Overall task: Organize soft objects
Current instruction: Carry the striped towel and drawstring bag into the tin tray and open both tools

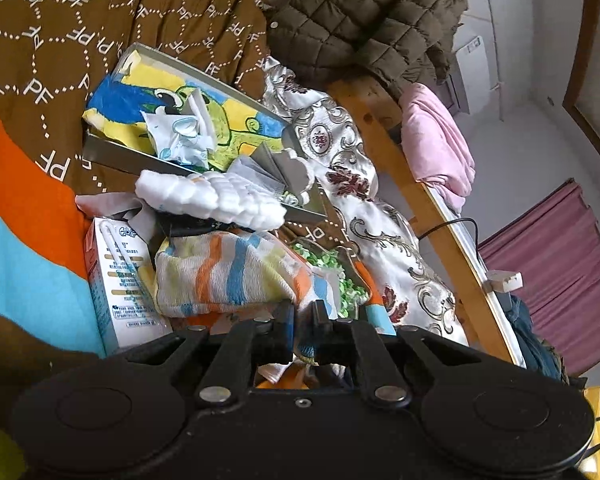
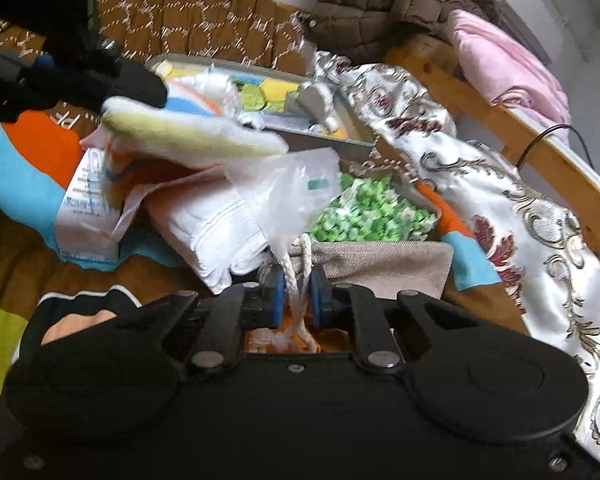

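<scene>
The left gripper point(image 1: 303, 322) is clamped on the near edge of a striped towel point(image 1: 236, 272) — terry cloth banded in orange, blue and yellow. In the right wrist view the same towel point(image 2: 188, 128) hangs blurred from that gripper point(image 2: 100, 92) above the pile, so it is lifted clear of the bed. The right gripper point(image 2: 298, 292) is closed narrow on a white rope point(image 2: 296, 268), the drawstring of a beige cloth bag point(image 2: 384, 264) lying just ahead of it; the knotted end of the rope sits behind the blue pads.

Everything lies on a bed under a brown quilt point(image 1: 100, 20) printed with dotted white letters, with orange and light blue patches toward the left. A shallow grey box point(image 1: 112, 152) holds a bright cartoon cloth point(image 1: 140, 108) in blue, yellow and green, with a crumpled white piece on top. Against the near rim of the box rests a white puffy bundle point(image 1: 208, 196). Left of the towel stands a white carton point(image 1: 120, 276). In the right wrist view, folded white cloth point(image 2: 216, 232) lies beside a clear plastic bag point(image 2: 292, 192), and behind the beige bag shows a heap of green and white pieces point(image 2: 376, 216).

A silvery embroidered cloth point(image 1: 364, 208) runs along the wooden bed rail point(image 1: 440, 216). At the head of it sit an olive quilted jacket point(image 1: 360, 20) and a pink cloth point(image 1: 436, 140).
</scene>
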Demonstrator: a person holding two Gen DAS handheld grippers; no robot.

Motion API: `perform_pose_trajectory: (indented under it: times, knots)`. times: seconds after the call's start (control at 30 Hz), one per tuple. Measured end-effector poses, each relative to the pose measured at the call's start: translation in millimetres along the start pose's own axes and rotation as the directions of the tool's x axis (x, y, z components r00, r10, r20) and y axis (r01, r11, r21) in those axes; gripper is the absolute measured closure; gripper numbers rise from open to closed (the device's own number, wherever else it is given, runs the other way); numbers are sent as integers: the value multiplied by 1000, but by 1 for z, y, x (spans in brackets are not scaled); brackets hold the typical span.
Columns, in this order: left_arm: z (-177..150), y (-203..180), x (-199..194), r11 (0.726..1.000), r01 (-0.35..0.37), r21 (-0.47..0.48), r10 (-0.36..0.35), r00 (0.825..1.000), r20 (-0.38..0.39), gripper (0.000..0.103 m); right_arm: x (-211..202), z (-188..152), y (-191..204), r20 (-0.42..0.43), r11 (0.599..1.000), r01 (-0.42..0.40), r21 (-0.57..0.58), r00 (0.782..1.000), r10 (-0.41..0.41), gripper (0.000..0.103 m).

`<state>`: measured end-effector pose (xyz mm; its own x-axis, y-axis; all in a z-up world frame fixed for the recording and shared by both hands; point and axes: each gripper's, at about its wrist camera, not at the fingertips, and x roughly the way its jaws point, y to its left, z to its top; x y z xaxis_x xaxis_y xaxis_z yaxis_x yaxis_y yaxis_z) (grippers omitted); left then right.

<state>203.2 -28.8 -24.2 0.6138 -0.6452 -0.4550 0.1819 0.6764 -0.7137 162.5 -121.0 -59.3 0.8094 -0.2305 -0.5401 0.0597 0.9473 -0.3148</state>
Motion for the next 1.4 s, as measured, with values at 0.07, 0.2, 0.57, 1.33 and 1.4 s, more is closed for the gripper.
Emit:
perform_pose_trajectory:
  times: [0.07, 0.2, 0.57, 1.33, 1.4]
  knots:
    - [-3, -3, -5, 1000, 21, 6, -21, 1000, 0, 95, -7, 1, -3, 21, 1000, 10, 13, 1000, -11, 96]
    - [-9, -12, -16, 999, 32, 42, -33, 999, 11, 95, -17, 2, -11, 60, 999, 30, 37, 998, -33, 97]
    - [-29, -25, -47, 998, 47, 46, -50, 997, 56, 95, -43, 2, -35, 146, 992, 57, 109, 987, -72, 97]
    - [70, -104, -51, 953, -108, 283, 58, 982, 181, 95, -66, 28, -52, 472, 1000, -1, 3, 882, -1, 97]
    - [83, -108, -42, 946, -137, 293, 75, 975, 211, 95, -58, 36, -50, 493, 1000, 3, -22, 870, 8, 97]
